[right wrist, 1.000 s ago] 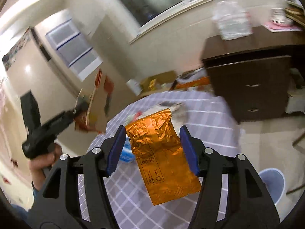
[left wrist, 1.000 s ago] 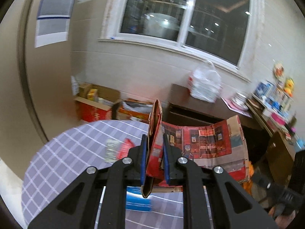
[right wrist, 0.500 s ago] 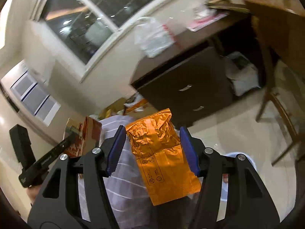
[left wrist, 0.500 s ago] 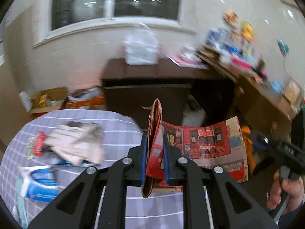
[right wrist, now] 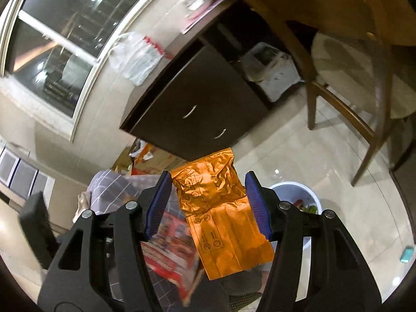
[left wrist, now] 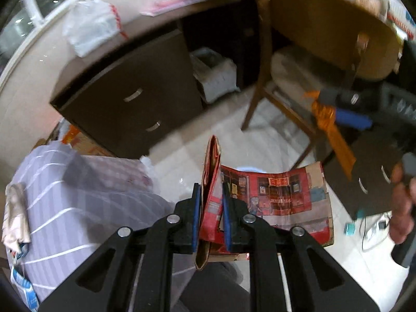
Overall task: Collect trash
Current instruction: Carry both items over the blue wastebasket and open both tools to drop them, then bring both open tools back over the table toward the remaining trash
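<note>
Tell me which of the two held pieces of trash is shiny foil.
The crinkled orange foil packet in the right gripper; the left gripper pinches a red printed cardboard box.

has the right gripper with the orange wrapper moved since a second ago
Yes. The right gripper, shut on the orange wrapper, has swung off the checked table toward the floor bin.

Carton (left wrist: 275,197): red, printed with cartoon shopfronts, plain brown card inside. Wrapper (right wrist: 221,213): shiny orange foil, small black symbols. Gripper pads (right wrist: 257,208): blue, on black arms. Tablecloth (left wrist: 78,197): lilac with white grid lines. Cabinet (right wrist: 197,109): dark brown, silver handles. Bin (right wrist: 299,195): pale blue. Chair (right wrist: 345,83): brown wood, cream seat. Floor tiles (right wrist: 312,156): glossy beige.
</note>
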The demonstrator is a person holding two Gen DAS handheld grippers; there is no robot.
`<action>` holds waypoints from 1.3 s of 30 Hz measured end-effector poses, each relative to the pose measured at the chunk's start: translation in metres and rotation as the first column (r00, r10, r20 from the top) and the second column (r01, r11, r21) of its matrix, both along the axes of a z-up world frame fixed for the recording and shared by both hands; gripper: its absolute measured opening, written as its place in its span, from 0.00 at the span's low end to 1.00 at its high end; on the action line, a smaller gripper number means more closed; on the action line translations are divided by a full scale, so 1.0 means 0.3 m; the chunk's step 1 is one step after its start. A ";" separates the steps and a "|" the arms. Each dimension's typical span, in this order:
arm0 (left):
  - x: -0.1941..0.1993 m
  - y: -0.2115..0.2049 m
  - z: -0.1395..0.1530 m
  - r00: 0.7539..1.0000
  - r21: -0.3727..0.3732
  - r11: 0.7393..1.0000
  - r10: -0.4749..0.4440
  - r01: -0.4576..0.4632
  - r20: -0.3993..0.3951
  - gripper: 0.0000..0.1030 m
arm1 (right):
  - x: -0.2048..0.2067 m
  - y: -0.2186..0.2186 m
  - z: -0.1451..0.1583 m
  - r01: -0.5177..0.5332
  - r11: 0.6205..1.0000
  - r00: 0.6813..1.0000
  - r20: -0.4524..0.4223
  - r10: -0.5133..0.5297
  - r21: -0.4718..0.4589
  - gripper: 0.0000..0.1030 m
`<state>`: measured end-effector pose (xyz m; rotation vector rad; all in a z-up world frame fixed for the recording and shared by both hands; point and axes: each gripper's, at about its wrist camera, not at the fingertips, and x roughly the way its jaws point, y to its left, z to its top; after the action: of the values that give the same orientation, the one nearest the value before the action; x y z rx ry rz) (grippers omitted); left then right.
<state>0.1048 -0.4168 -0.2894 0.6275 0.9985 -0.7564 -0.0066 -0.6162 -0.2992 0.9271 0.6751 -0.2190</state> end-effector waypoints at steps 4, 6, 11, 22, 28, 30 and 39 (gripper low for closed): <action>-0.006 -0.090 -0.112 0.998 0.083 0.996 -0.042 0.045 -0.036 0.14 | -0.006 -0.031 -0.035 0.001 1.000 1.000 -0.014 -0.001 0.005 0.56; 0.004 -0.120 -0.150 0.997 0.105 0.993 -0.047 0.053 -0.055 0.15 | 0.007 -0.035 -0.061 -0.009 1.000 1.000 -0.024 0.009 0.013 0.56; 0.035 -0.187 -0.254 0.994 0.163 0.985 -0.049 0.064 -0.099 0.26 | 0.063 -0.025 -0.140 -0.033 0.999 0.996 -0.078 0.036 0.031 0.56; 0.098 -0.148 -0.233 0.992 0.131 0.990 0.072 -0.058 -0.104 0.82 | 0.123 -0.006 -0.357 -0.020 0.992 0.973 -0.226 0.047 0.122 0.91; 0.083 -0.086 -0.120 0.992 0.048 0.995 0.096 -0.093 -0.078 0.82 | 0.084 0.019 -0.328 0.013 0.996 0.965 -0.263 0.012 0.093 0.94; 0.078 -0.060 -0.078 0.993 0.013 0.995 0.099 -0.098 -0.070 0.82 | 0.078 0.029 -0.296 0.020 0.997 0.966 -0.260 0.001 0.077 0.94; 0.029 0.105 0.175 0.989 -0.162 0.976 0.145 -0.143 0.001 0.88 | 0.081 0.134 -0.047 -0.016 0.999 0.983 -0.186 0.007 -0.050 0.94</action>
<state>0.1136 -0.3853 -0.2369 0.4146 0.9494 -0.6958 0.0176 -0.5760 -0.3134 0.8597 0.8429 -0.3140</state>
